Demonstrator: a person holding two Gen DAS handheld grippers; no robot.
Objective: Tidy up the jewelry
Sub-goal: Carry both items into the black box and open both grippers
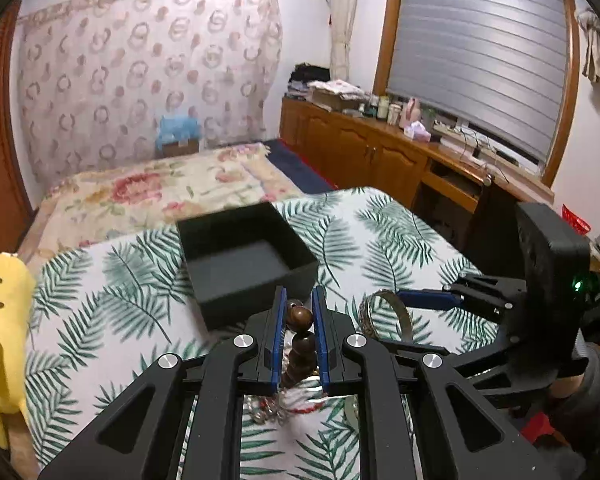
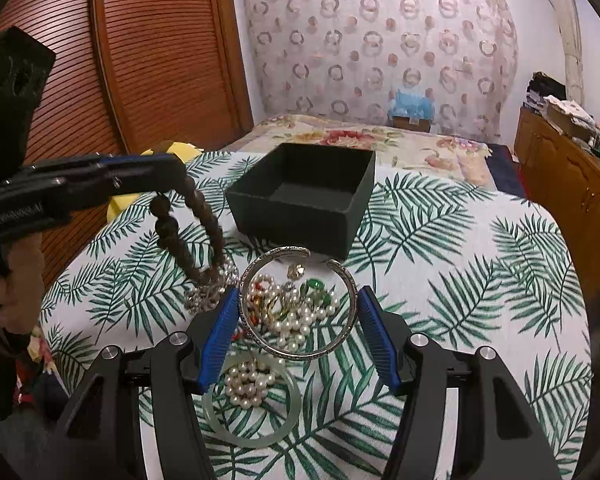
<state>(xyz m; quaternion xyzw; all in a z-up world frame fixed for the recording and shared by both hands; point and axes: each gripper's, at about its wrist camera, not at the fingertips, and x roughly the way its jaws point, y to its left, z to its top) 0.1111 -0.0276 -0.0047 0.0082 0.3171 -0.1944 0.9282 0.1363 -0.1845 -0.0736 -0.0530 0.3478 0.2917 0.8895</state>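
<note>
My left gripper [image 1: 298, 300] is shut on a brown wooden bead bracelet [image 1: 302, 316]. In the right wrist view, the left gripper [image 2: 168, 168] comes in from the left, lifted above the table. The bead bracelet [image 2: 208, 220] dangles from it, its lower end near the jewelry pile [image 2: 296, 320]. An open black box [image 2: 292, 224] sits just behind the pile; in the left wrist view the box [image 1: 236, 292] is directly ahead. My right gripper [image 2: 299, 293] is shut on a silver bangle [image 2: 300, 354], which spans its blue pads. The left wrist view shows that bangle [image 1: 404, 312] raised on edge.
The table has a leaf-print cloth [image 2: 460, 280]. A pale green bangle [image 2: 256, 438] ringing a pearl cluster [image 2: 248, 388] lies nearest me. A yellow plush toy [image 1: 0, 320] sits at the table's left edge. A floral bed [image 1: 160, 188] and wooden cabinets [image 1: 360, 148] stand beyond.
</note>
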